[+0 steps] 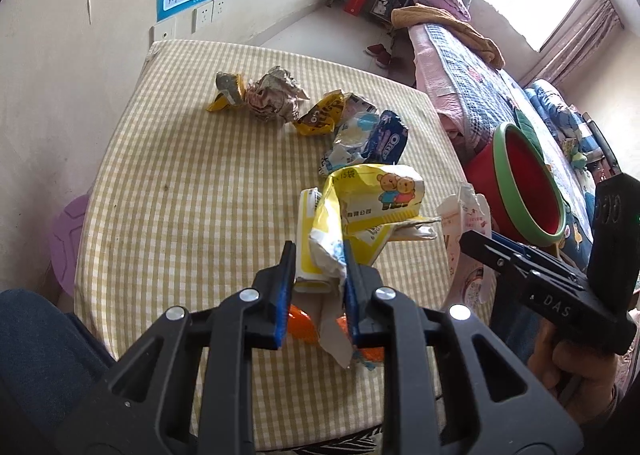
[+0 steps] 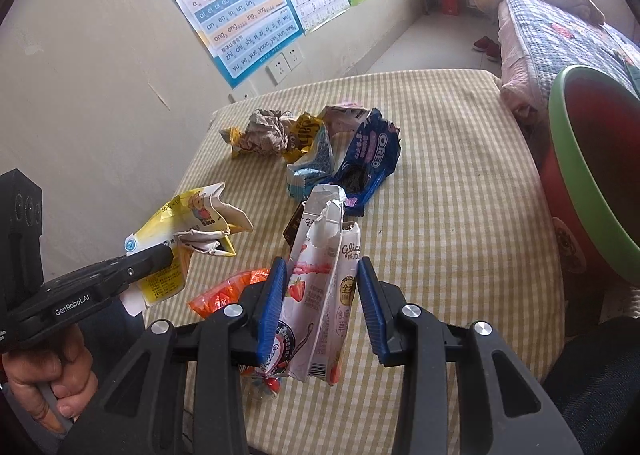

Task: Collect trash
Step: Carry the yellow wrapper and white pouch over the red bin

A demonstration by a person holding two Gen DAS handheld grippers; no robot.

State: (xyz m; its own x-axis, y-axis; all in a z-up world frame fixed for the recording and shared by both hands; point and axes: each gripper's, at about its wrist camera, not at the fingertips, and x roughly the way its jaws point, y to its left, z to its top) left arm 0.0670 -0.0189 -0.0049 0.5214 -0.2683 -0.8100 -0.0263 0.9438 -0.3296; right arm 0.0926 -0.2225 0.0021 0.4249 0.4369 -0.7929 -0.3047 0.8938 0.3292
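2 grippers in view, each gripping 1 piece of trash. Left gripper point(image 1: 318, 287): blue pads pinched tight on 1 crumpled yellow-and-white wrapper with 2 cartoon bears point(image 1: 372, 211), held clear above the table. Right gripper point(image 2: 322, 307): jaws narrow, clamped on 1 torn pink-and-white strawberry snack packet point(image 2: 320, 287), standing upright between the pads.

Still on the yellow-and-white checked tablecloth point(image 1: 180, 195): 1 crumpled grey paper ball point(image 1: 274, 95), 2 yellow-and-black wrappers ( point(image 1: 228, 93) and point(image 1: 320, 117)), 1 pale blue-and-white pouch point(image 1: 350, 139), 1 dark blue Oreo wrapper point(image 1: 388, 139), 1 orange wrapper point(image 2: 228, 293) lying under the left gripper. The right wrist view also shows 1 small dark brown wrapper point(image 2: 294, 225) behind the pink packet.

1 red plastic bin with green rim point(image 1: 528, 183) sits just beside the table's right edge, apart from both held pieces. 2 hands visible, 1 on each gripper handle.
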